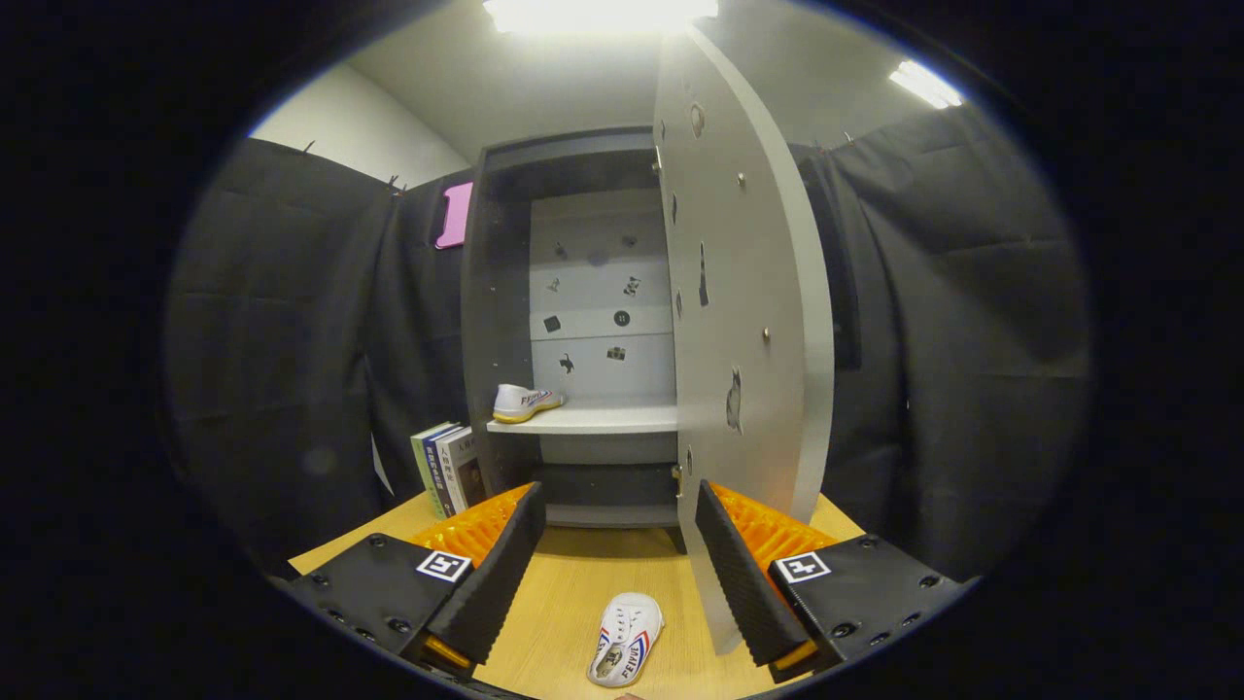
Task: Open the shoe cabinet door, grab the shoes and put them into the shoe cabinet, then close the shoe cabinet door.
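Black cloth surrounds a wooden table (583, 583) where the cabinet (583, 321) is seen with its door (748, 292) swung open. One shoe (523, 402) is already shelved; the other shoe (625, 639) is left lying between the fingers of the gripper (622, 554), which is spread wide, nothing held. Closing is judged still outstanding.

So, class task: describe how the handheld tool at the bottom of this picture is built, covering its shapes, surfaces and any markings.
The gripper has two wedge-shaped jaws that stand apart. Their inner faces are ribbed, and ridged panels run along their outer sides. Each jaw is fixed to a flat black mounting block held by screws. Each block carries a square black-and-white marker tag on its top. No cables can be seen.
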Demonstrator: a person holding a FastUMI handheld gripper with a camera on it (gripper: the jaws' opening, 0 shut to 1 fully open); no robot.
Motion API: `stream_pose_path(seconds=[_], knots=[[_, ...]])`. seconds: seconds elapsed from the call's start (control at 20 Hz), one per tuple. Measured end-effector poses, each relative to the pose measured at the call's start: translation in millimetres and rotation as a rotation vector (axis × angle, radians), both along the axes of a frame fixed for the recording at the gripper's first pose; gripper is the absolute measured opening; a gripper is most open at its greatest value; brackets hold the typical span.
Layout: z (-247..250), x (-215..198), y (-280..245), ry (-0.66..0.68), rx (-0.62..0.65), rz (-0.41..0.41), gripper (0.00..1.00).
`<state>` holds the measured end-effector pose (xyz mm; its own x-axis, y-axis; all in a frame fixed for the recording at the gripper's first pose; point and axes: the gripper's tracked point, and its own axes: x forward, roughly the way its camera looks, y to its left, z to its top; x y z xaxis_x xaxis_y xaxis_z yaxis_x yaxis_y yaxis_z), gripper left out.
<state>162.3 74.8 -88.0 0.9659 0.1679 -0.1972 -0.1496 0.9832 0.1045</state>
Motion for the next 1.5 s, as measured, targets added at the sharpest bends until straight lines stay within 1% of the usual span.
stream_pose_path(seconds=[0.1,0.55,1.05,1.25,1.5], knots=[[-24.6,5.6,7.5,0.052,0.004,-0.003,0.97],[-130.6,4.7,39.4,0.281,-0.013,0.069,0.96],[-232.3,7.6,64.7,0.504,-0.025,0.099,0.96],[-262.9,4.6,68.4,0.590,-0.022,0.096,0.96],[-289.6,0.4,74.7,0.670,-0.022,0.101,0.95]])
